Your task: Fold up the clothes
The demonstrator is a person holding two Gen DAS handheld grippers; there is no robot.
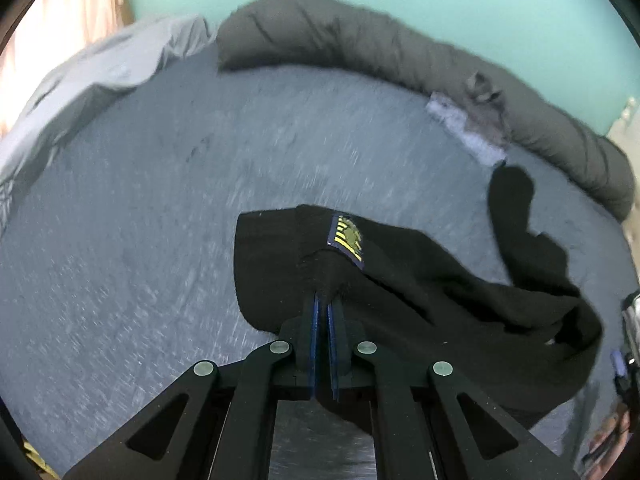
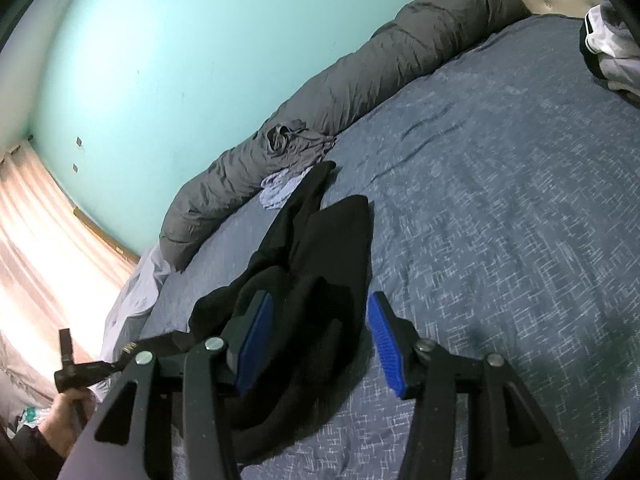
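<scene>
A black garment (image 1: pixel 420 292) with a blue and yellow label (image 1: pixel 347 237) lies crumpled on the blue patterned bedspread (image 1: pixel 160 240). My left gripper (image 1: pixel 325 300) is shut on a bunched fold of this black cloth just below the label, and the cloth drapes to the right. In the right wrist view the same black garment (image 2: pixel 320 264) stretches away toward the wall. My right gripper (image 2: pixel 320 300) stands open over its near end, with cloth lying between the blue pads (image 2: pixel 256 336) and neither pad pressing on it.
A rolled grey duvet (image 2: pixel 360 76) runs along the teal wall. Small grey and pale blue clothes (image 2: pixel 288 164) lie beside it. A white garment with black stripes (image 2: pixel 608 48) sits far right. A person's hand (image 2: pixel 60 412) shows at lower left, near a pale sheet (image 2: pixel 132 292).
</scene>
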